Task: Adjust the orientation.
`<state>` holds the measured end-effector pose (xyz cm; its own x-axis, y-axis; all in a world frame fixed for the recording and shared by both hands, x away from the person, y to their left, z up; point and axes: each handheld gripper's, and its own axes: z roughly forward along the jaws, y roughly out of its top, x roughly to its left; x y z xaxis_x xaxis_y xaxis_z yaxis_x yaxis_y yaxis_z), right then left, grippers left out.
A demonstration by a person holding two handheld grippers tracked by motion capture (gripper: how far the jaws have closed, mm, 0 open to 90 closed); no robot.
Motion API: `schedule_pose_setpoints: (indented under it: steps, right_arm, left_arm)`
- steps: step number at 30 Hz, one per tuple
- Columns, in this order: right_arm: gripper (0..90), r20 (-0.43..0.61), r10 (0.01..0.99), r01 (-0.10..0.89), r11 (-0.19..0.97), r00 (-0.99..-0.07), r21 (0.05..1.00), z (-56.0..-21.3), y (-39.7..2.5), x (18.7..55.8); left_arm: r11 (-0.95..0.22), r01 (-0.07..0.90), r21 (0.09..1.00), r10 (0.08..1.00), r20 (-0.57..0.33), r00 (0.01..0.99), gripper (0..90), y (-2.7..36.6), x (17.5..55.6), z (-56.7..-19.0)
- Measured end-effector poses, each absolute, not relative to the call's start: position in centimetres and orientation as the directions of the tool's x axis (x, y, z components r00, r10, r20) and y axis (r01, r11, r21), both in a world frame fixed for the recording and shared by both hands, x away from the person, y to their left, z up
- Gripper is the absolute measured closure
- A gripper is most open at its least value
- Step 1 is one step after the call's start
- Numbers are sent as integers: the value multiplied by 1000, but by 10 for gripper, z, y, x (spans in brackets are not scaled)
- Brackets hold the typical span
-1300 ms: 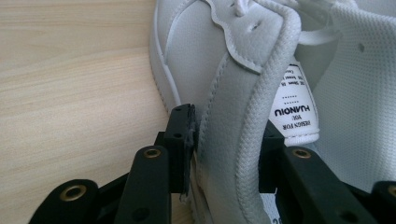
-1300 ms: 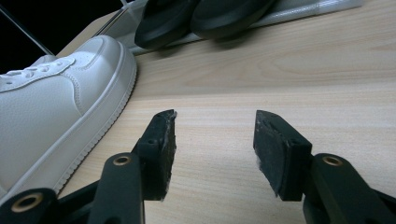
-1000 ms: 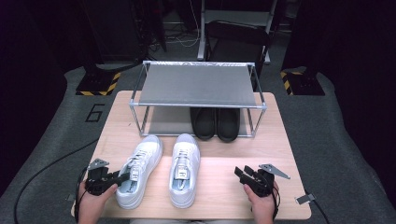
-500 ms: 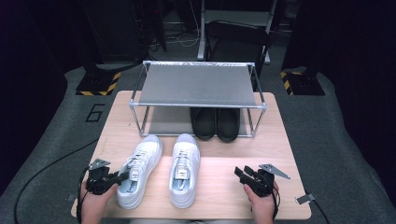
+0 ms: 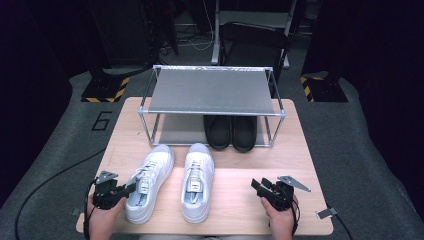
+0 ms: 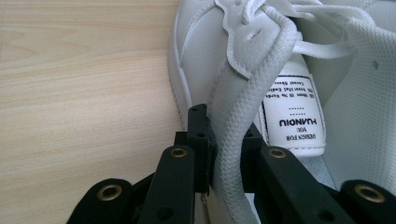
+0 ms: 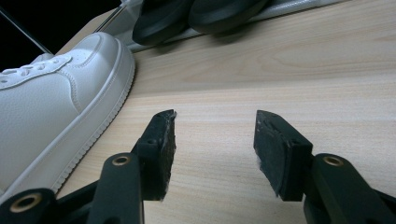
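Two white sneakers stand side by side on the wooden table, toes pointing away from me. The left sneaker (image 5: 150, 181) is angled a little, and the right sneaker (image 5: 197, 181) is straight. My left gripper (image 5: 129, 189) is shut on the left sneaker's padded collar (image 6: 243, 107), one jaw outside the shoe and one inside by the tongue label (image 6: 293, 114). At the front right my right gripper (image 5: 259, 186) stands open over bare wood (image 7: 215, 140), nothing between its jaws. The right sneaker's toe (image 7: 56, 102) lies to its left.
A metal two-level shoe rack (image 5: 212, 92) stands at the back of the table (image 5: 235, 210). A pair of black shoes (image 5: 231, 131) sits on its lower shelf, at the right. Bare wood lies between the right sneaker and my right gripper.
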<state>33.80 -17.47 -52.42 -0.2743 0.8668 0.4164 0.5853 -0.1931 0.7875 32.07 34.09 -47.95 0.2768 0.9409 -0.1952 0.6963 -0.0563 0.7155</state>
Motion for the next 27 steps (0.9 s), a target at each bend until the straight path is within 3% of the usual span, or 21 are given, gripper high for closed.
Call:
schedule_pose_setpoints:
  steps: [12, 27]
  right_arm:
    - [484, 443, 861, 598, -223, -249, 769, -525, -177, 338]
    - [482, 450, 860, 597, -234, -242, 767, -525, -179, 338]
  left_arm:
    - [-41, 679, 733, 935, -211, 285, 827, 342, 321, -475]
    - [-82, 658, 749, 921, -195, 337, 824, 350, 325, -437]
